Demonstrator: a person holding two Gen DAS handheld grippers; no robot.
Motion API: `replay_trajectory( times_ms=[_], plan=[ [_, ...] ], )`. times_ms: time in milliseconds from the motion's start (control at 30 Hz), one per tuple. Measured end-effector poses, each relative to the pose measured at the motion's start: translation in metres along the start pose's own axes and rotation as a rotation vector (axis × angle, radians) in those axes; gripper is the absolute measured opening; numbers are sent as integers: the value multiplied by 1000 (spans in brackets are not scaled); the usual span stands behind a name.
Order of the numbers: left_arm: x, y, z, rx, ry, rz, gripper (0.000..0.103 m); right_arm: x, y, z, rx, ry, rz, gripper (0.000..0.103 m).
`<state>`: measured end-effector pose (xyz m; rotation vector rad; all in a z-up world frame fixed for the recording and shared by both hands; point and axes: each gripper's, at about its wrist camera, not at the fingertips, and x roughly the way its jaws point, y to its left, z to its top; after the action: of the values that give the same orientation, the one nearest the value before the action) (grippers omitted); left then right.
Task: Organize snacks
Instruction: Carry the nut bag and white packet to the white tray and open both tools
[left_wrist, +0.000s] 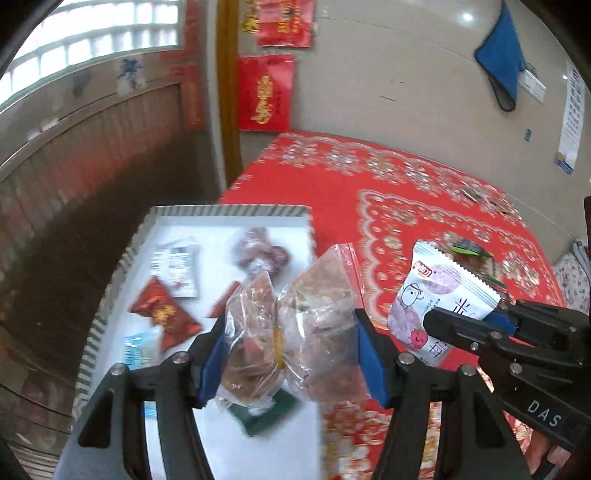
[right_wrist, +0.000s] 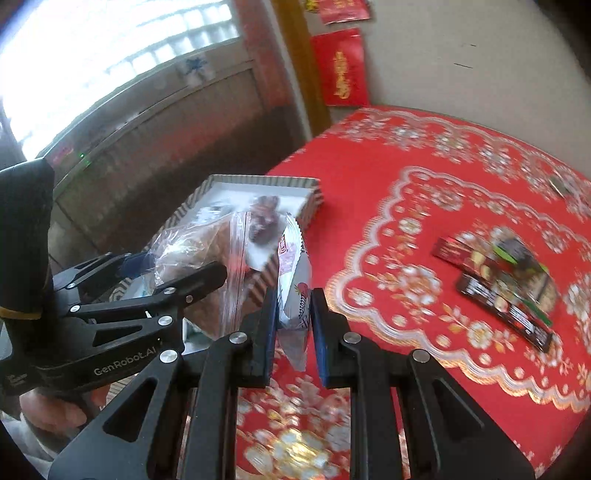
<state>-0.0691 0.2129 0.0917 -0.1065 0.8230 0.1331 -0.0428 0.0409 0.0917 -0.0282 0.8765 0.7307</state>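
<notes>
My left gripper is shut on a clear plastic bag of brown snacks and holds it in the air over the near end of a white tray with a striped rim. In the right wrist view that bag hangs at the left in the left gripper. My right gripper is shut on a white and pink snack packet, which it holds upright above the red tablecloth. The left wrist view shows this packet at the right, in the right gripper.
The tray holds a red packet, a white packet, a bag of dark red snacks and a light blue packet. Several dark snack bars lie on the cloth at the right. A wall and a wooden door frame stand behind the table.
</notes>
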Motion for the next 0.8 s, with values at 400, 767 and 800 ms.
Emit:
replay_trajectory(
  times_ms=[400,767,800],
  plan=[
    [2,72,-7,-94,11,106,65,50,65,25,-120,56,60,17],
    [21,103,-21,-144,52,149,65,97,103,20,-244,133,-47,17],
    [21,105,-22,-147,53,154,65,98,107,18,-256,137,-42,17]
  ],
)
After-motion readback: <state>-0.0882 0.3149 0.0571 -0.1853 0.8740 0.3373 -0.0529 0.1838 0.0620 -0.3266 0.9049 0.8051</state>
